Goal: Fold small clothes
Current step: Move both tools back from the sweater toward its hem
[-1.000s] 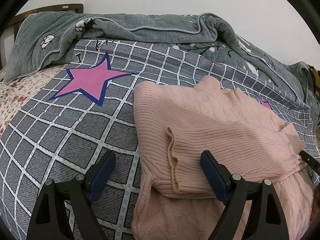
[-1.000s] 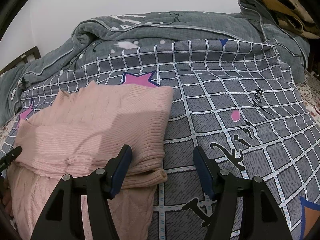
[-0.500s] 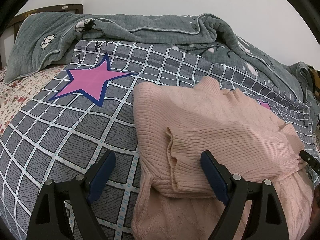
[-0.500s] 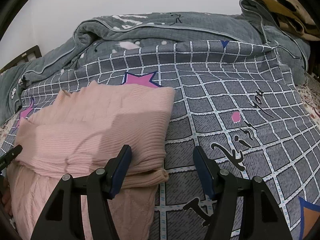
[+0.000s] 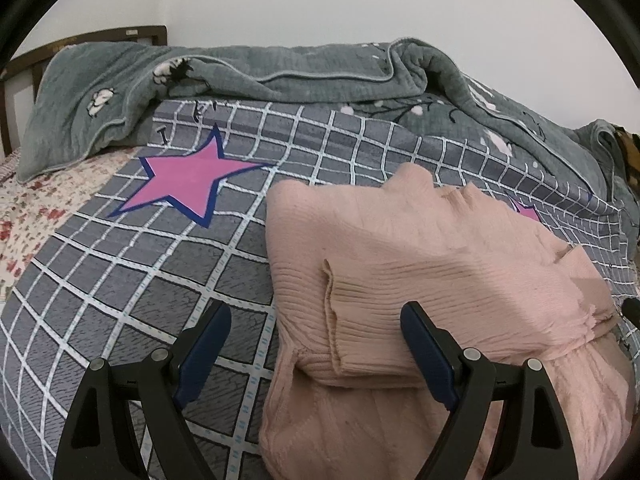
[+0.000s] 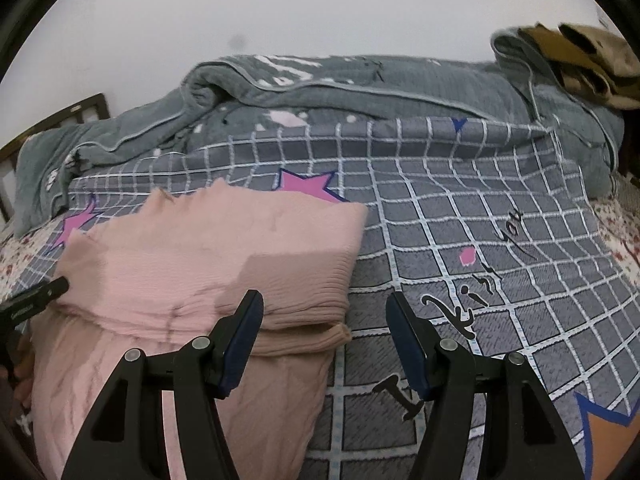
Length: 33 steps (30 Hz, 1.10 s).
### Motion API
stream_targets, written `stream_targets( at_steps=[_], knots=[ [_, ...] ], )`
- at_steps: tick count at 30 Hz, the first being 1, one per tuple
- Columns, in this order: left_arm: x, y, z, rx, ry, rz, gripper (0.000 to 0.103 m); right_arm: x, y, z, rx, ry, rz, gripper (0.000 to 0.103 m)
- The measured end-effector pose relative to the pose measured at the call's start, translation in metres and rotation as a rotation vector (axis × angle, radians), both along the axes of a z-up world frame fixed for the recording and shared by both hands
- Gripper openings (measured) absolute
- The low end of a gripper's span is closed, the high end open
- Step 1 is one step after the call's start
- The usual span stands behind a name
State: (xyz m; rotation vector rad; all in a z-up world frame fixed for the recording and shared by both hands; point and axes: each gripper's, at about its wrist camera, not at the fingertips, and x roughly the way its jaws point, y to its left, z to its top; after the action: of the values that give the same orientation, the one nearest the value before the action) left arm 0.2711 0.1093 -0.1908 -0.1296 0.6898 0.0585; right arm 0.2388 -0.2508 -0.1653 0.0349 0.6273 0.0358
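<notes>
Left claw [image 5: 316,350] stands wide with nothing pressed between its blue pads; in the left wrist view the near left corner of the pink sweater [image 5: 420,280] lies in the gap. That sweater is folded on the grid-patterned bedspread [image 5: 140,280], filling the right half of this view. A folded-over ribbed layer lies on top, its cuff-like edge [image 5: 330,320] running from near to far just inside the right finger [image 5: 428,354]. The left finger [image 5: 204,350] is over bare bedspread. The bundle's long axis appears to run from left to right across the bed, so this claw sits at its left end. The neck side points far, toward the rumpled grey quilt [image 5: 280,64] by the wall. The other claw's tip shows at the right edge, just beside the sweater's right end.

Right claw [image 6: 324,340] is at a middling opening and grips nothing. In the right wrist view the sweater [image 6: 200,260] lies to the left and slightly far. Its near right corner, a ribbed hem [image 6: 304,338], lies between the fingers; the left finger [image 6: 240,340] is over the cloth and the right finger [image 6: 408,346] over the bedspread [image 6: 480,240]. Each claw is thus nearest its own end. As I judge it, a further fold would carry the near edge away toward the quilt [image 6: 360,84], across the long axis.
</notes>
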Motion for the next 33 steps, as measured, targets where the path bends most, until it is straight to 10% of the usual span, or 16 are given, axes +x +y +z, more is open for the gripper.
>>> stream_targets(
  at_steps=[16,25,33],
  knots=[
    [-0.036,-0.018,0.017,-0.108,-0.067,-0.028,0.085,-0.065,0.003,0.055,-0.053,-0.176,0.027,0.063],
    [-0.066,-0.046,0.03,-0.077,-0.115,-0.128,0.085,-0.118,0.008,0.031,-0.116,-0.121,0.096,0.063],
    [-0.107,-0.046,0.034,-0.115,-0.138,-0.161,0.086,-0.147,-0.018,0.005,0.056,-0.02,0.079,0.063]
  ],
)
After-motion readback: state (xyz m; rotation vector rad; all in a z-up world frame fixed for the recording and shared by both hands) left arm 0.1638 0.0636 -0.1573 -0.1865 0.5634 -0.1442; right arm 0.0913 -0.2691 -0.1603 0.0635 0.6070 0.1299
